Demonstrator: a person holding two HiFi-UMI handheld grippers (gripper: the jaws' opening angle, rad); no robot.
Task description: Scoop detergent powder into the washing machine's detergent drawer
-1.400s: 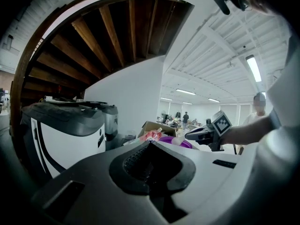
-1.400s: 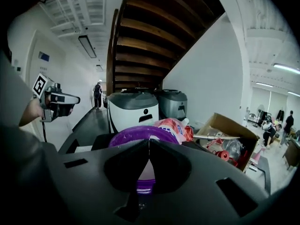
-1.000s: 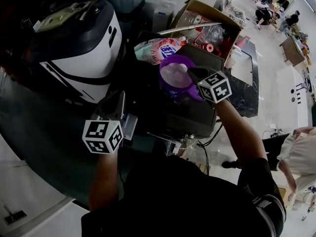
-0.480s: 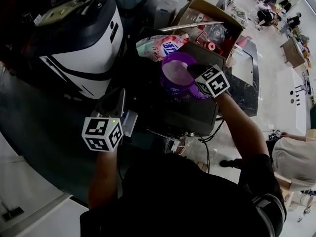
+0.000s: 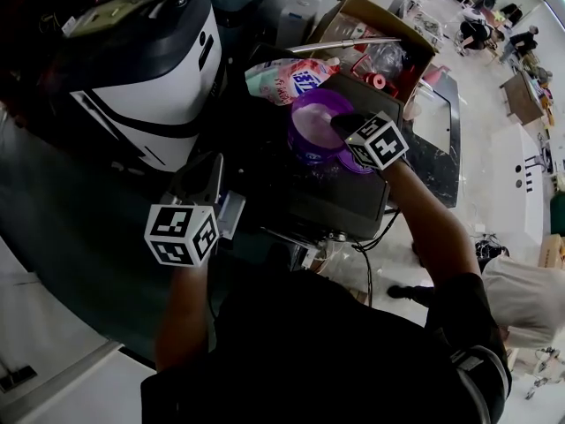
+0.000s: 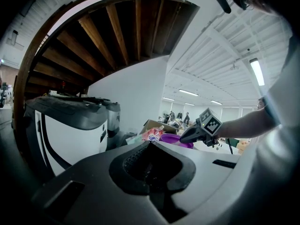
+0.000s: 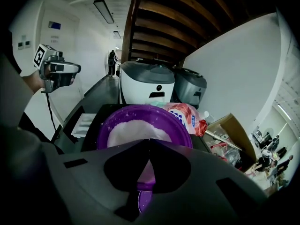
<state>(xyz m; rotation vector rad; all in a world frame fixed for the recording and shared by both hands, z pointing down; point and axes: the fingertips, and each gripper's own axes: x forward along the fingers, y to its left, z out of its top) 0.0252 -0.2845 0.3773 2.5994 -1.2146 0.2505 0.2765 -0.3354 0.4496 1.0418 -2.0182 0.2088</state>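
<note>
Left tool (image 6: 150, 144): clenched on nothing, jaws pressed together; it stays where it was at the lower left of the head view, with no real shift in the last second.
Right tool (image 7: 149, 142): it has crept a little further over the purple bowl (image 7: 104, 128) and tipped slightly; it is clenched, with a purple strip pinched between the jaws that I take for the handle of a scoop (image 7: 146, 175); the scoop's working end is not visible.
Powder (image 7: 136, 131): a white heap filling the bowl, just ahead of the right tool's tips, centre of the right gripper view.
Meaning for the task: the loading step looks to be in hand; nothing has gone to the drawer yet, as far as I can judge.
Drawer (image 7: 83, 124): a pale compartmented tray to the left of the bowl, lower down at the front of the dark washing machine (image 5: 353, 210); I cannot tell whether it holds any powder.
White-and-black appliance (image 5: 150, 69): upper left of the head view, well apart from the bowl; not in the path.
In the way: the left tool hangs just beside the drawer; a loaded scoop carried leftward has to pass close to it.
Detergent bag (image 5: 287, 79): lying just behind the bowl, top centre; whether they touch I cannot tell.
Cardboard box (image 5: 388, 20): upper right, full of clutter, behind the right tool.
Bystander (image 5: 530, 299): right edge, apart from the work.
</note>
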